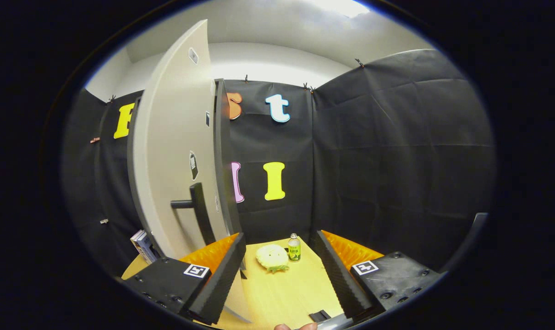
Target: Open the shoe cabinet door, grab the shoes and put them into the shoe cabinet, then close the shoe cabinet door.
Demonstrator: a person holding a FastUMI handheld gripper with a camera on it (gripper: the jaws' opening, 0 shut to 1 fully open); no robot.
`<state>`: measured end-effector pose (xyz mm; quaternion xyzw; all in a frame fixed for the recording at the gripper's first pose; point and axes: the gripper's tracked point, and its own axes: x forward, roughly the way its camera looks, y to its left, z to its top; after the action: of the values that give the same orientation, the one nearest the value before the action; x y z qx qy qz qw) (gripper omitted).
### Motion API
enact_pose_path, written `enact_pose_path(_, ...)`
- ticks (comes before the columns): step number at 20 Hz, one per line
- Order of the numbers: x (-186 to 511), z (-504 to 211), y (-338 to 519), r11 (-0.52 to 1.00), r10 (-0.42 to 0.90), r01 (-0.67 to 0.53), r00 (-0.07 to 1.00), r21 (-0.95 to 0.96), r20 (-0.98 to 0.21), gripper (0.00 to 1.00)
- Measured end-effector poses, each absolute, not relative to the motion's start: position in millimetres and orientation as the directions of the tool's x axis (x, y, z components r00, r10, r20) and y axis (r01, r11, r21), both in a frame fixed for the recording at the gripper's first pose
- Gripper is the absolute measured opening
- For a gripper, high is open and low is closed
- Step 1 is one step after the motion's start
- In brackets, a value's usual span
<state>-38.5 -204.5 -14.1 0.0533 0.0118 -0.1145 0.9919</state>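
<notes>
Now holding nothing, gripper (281,279) spread wide at lower centre. Cabinet door (176,146) swung open at left of the frame, handle (192,201) facing out. Yellow shoe (272,257) just beyond the fingers beside a bottle (294,247). Risk: knocking over the bottle while closing on the shoe.

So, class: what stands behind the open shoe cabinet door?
Behind the shoe cabinet door, upright books peek past its lower edge, against the black cloth wall. The door covers everything else there. The gripper has its jaws open, holding nothing.
</notes>
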Motion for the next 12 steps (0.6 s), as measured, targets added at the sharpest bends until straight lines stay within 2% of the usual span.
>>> enact_pose_path(5,-29.2,-12.2,-187.9,0.972,-0.209,0.211,0.977,0.100,-0.035,0.95)
enact_pose_path(12,-31.4,-16.3,-141.7,0.978,-0.156,0.160,0.987,0.137,-0.044,0.97)
